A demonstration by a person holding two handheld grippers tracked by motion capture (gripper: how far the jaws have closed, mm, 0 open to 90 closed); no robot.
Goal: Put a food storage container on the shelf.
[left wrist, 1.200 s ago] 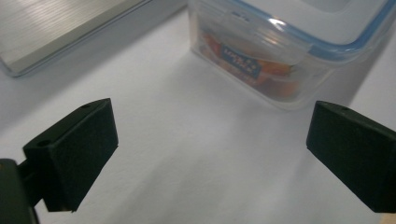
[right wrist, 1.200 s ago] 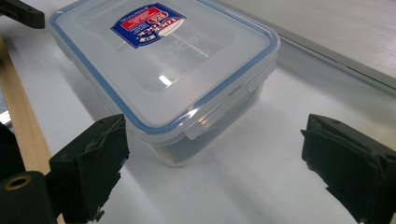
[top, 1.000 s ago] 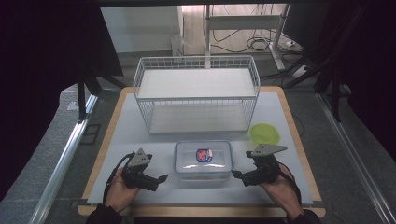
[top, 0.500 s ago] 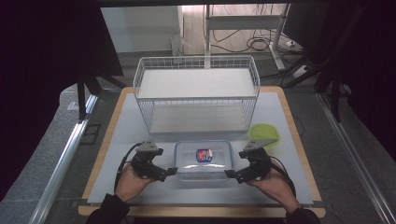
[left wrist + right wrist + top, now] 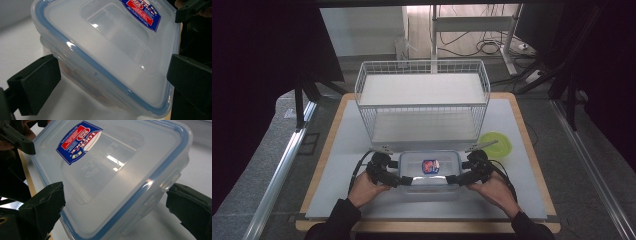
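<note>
Item: clear rectangular plastic container with blue-sealed lid [image 5: 430,170], on white surface [image 5: 342,150] near front edge. Left tool [image 5: 398,179] and right tool [image 5: 458,178] have closed in from either side within the last second; jaws apart, straddling its front corners, contact uncertain. Likely a two-handed lift. White wire rack [image 5: 422,100] behind, lime-green bowl [image 5: 495,144] right; open room leftward.

White-topped table [image 5: 337,150], wire rack [image 5: 422,100], clear lidded container [image 5: 430,167], green bowl [image 5: 495,144]
</note>
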